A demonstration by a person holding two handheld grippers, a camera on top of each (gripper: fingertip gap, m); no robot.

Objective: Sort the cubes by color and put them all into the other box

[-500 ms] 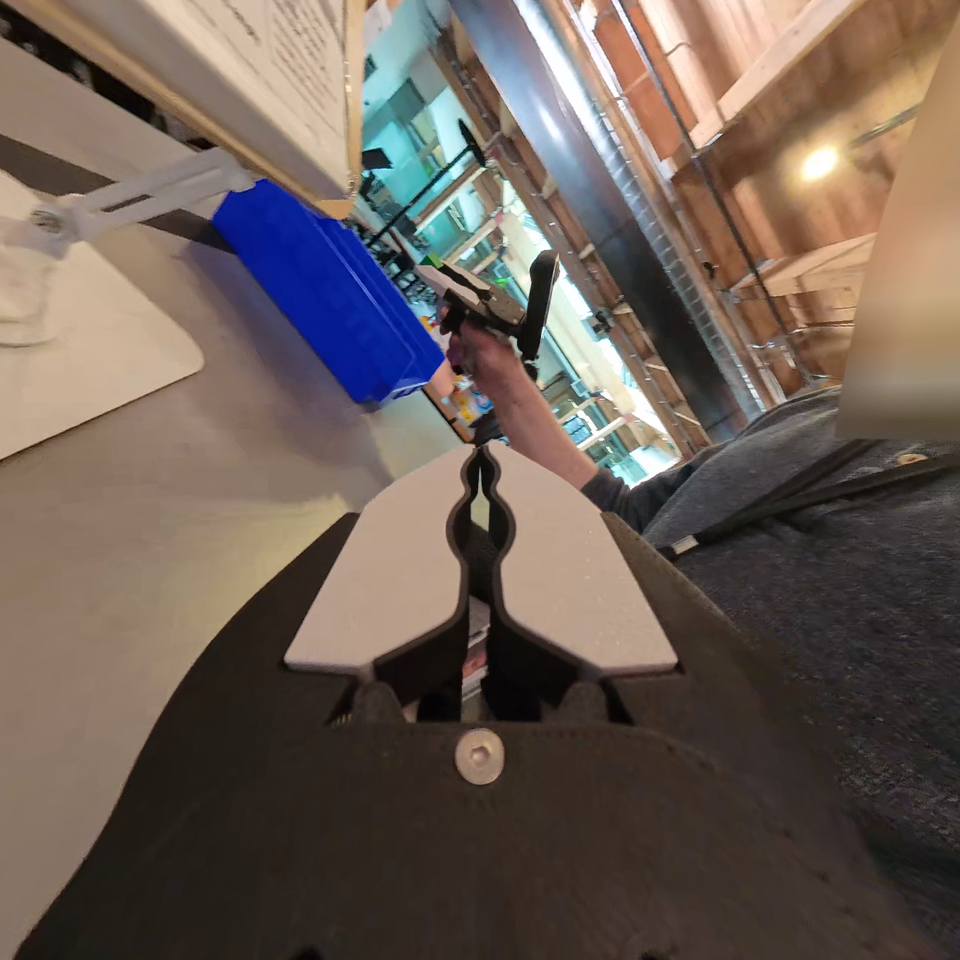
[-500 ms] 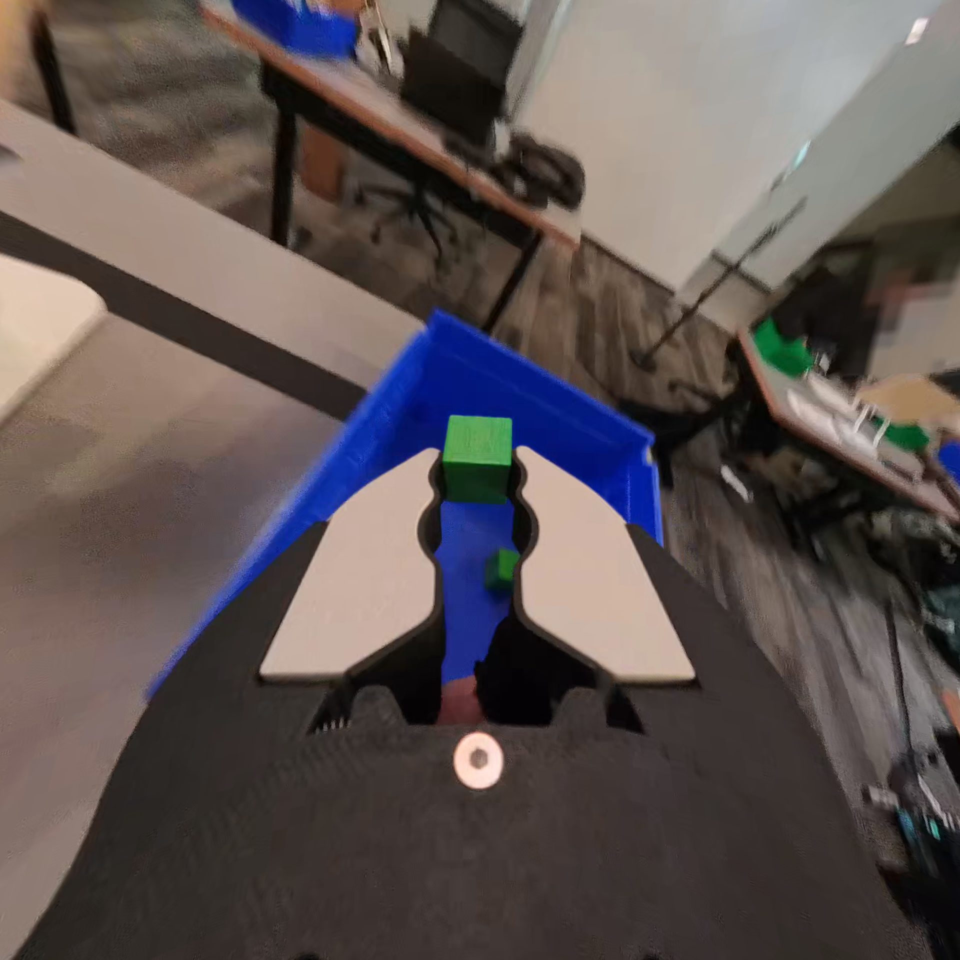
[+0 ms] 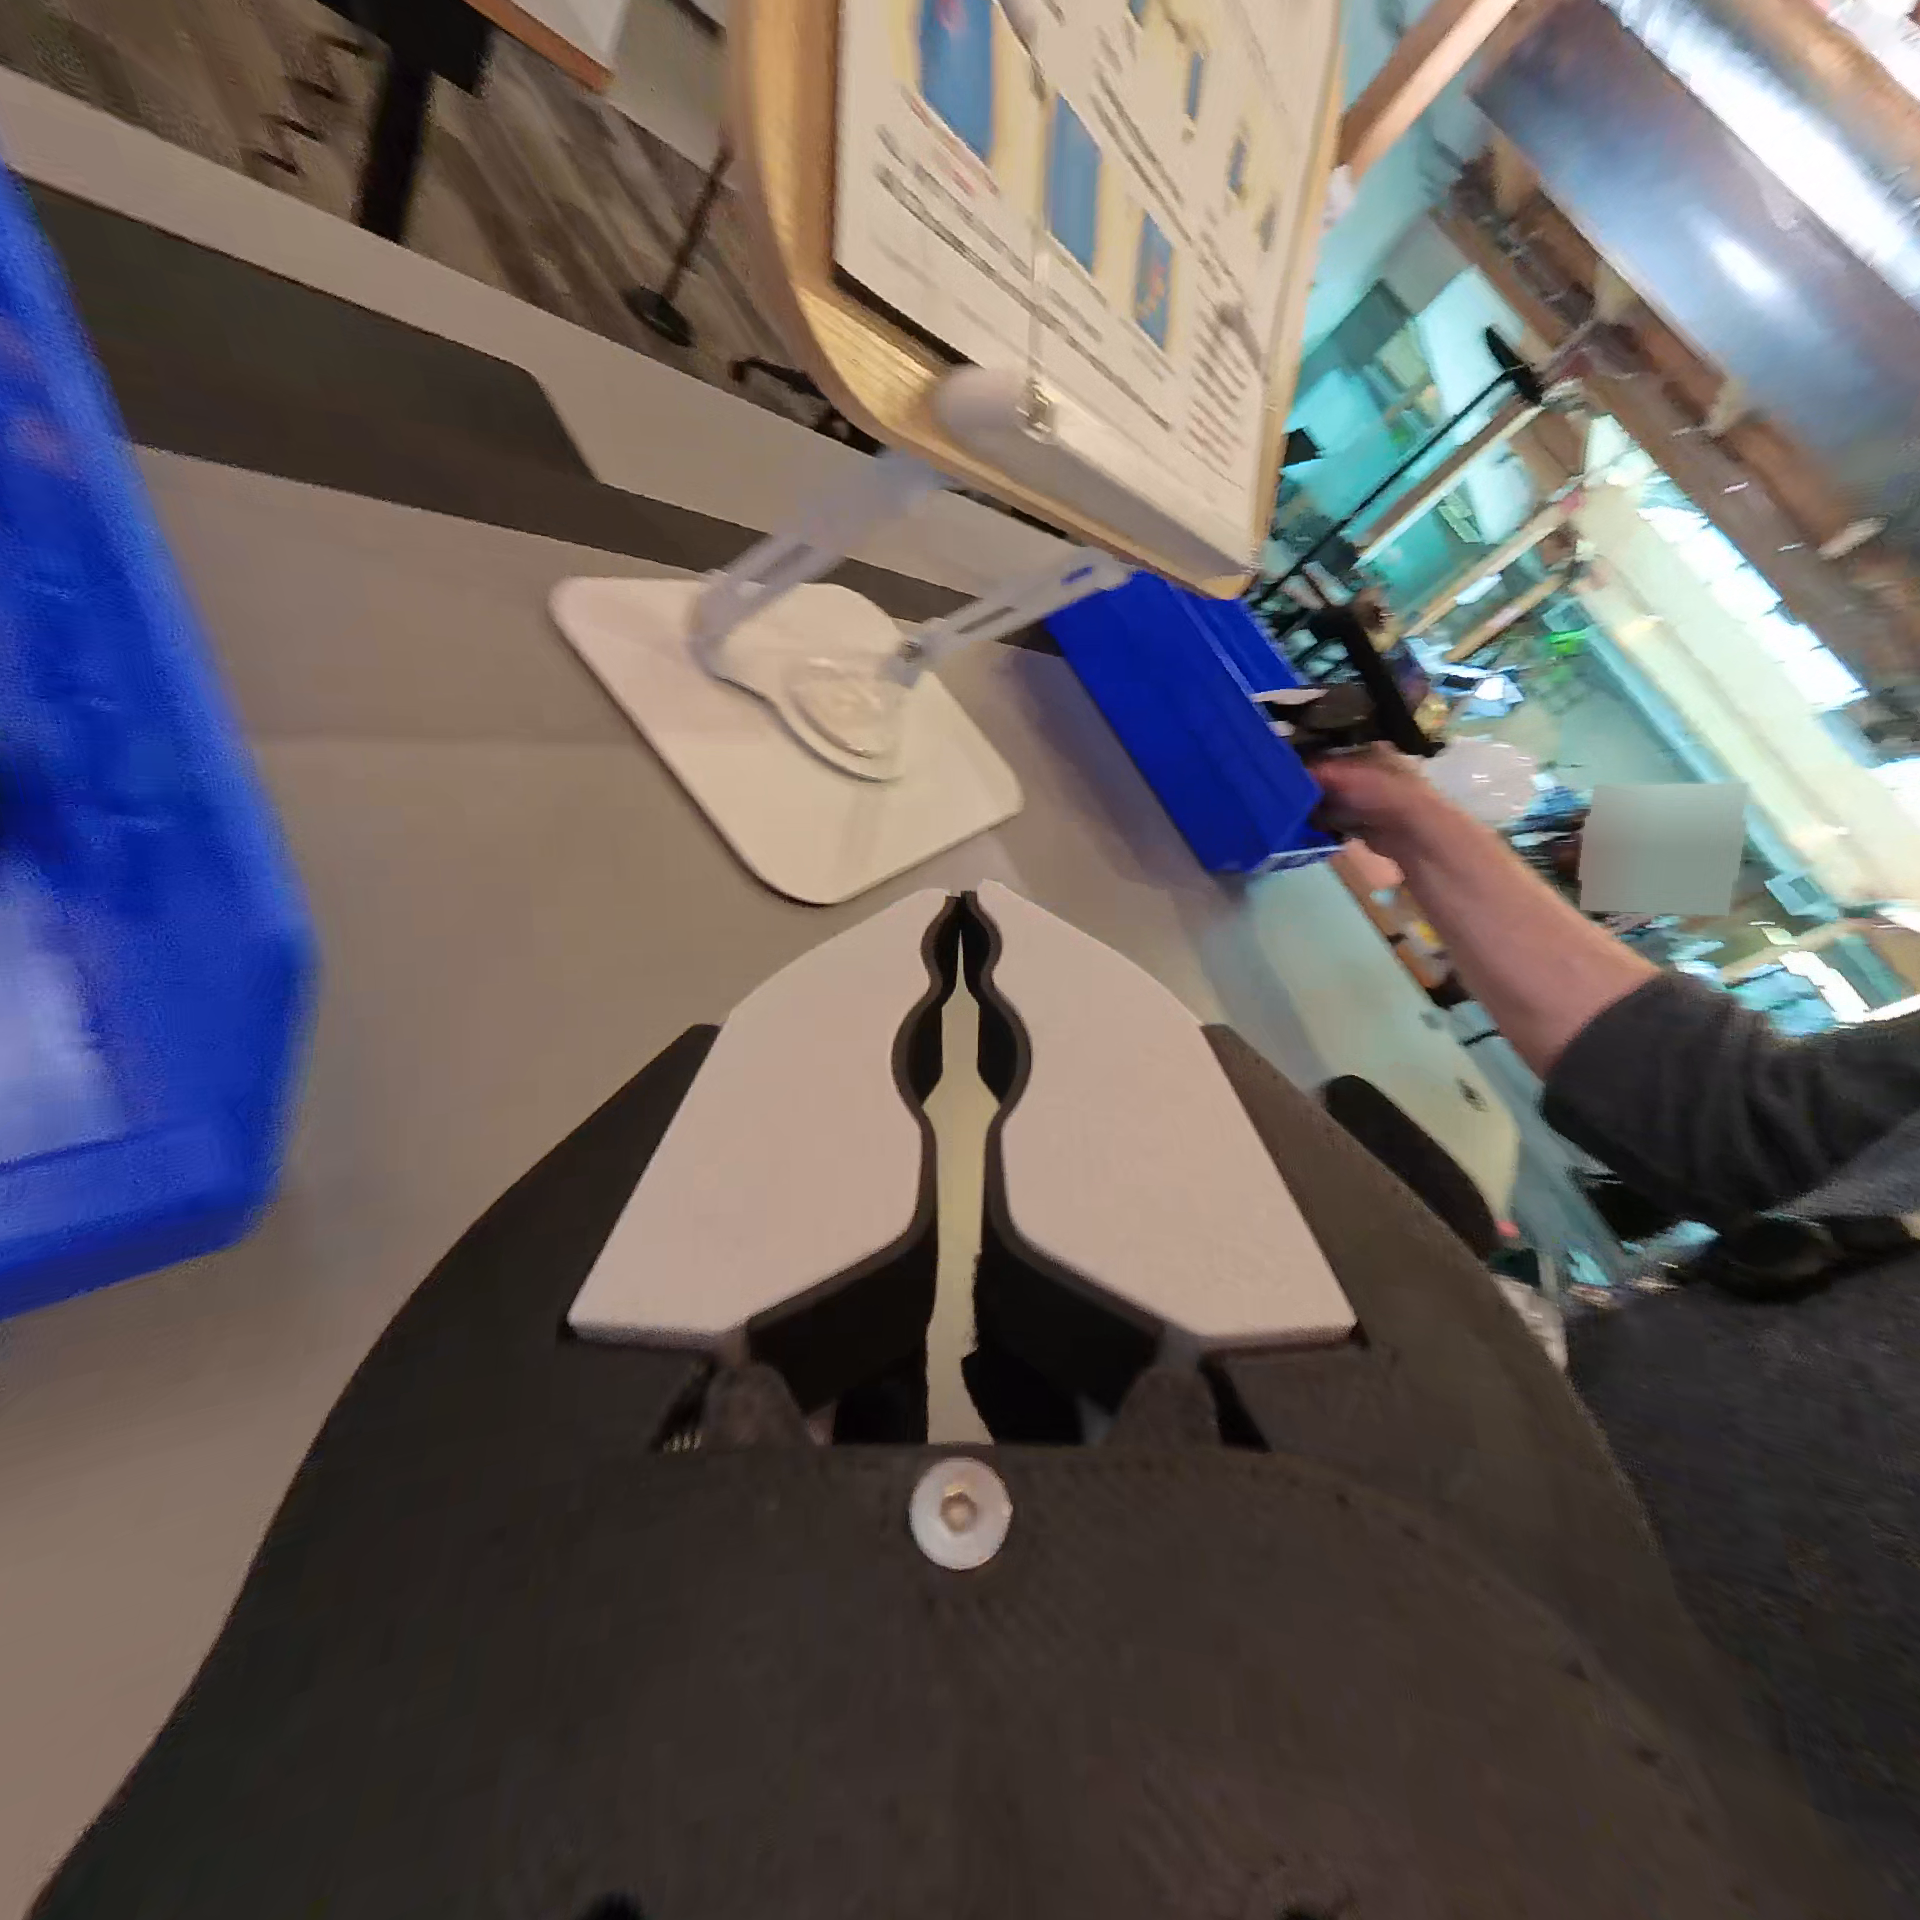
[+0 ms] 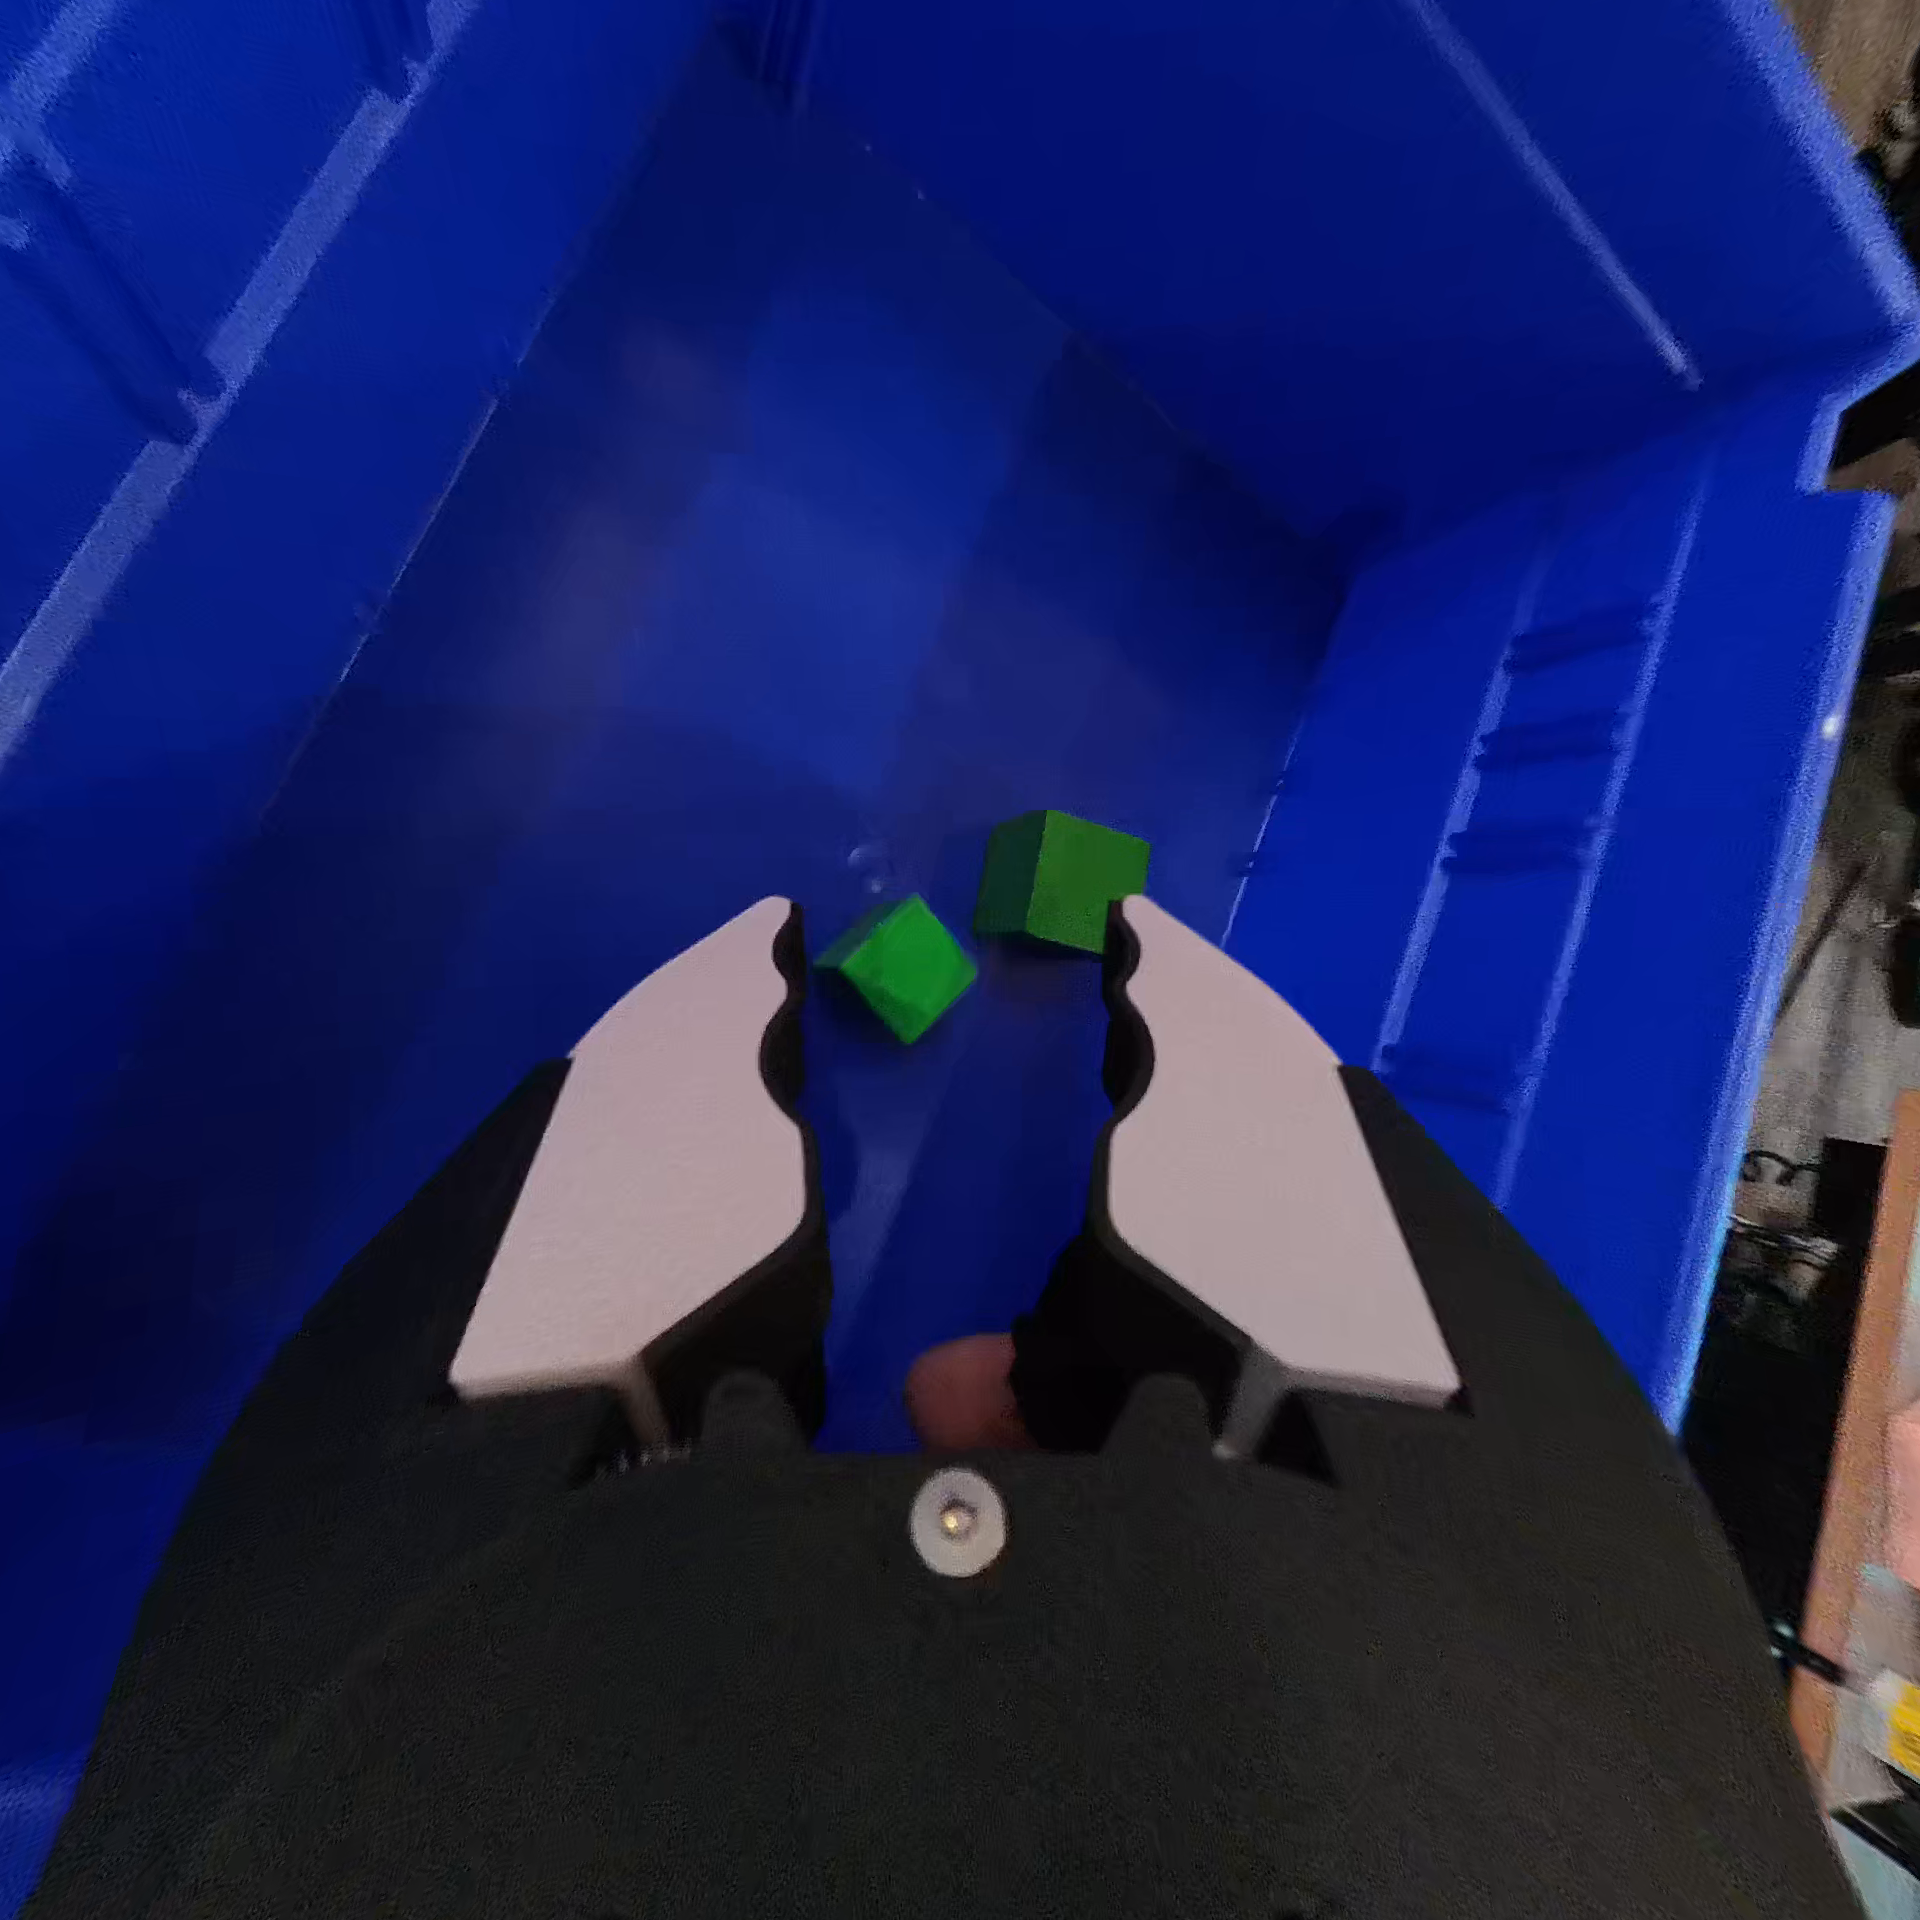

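- Blue plastic bin (image 3: 125,831) fills the left edge of the left wrist view, on the grey worktop (image 3: 436,831).
- Left gripper (image 3: 964,902): jaws closed, nothing between them.
- Right gripper (image 4: 951,914): jaws spread wide inside a second blue plastic box (image 4: 1039,312), gripping nothing.
- Small bright green cube (image 4: 902,966) lies between the fingertips, untouched; darker green cube (image 4: 1055,883) sits just right, near centre.

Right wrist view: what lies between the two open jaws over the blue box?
A small green cube on the blue box floor, touching neither jaw. A darker green cube sits beside the right fingertip.
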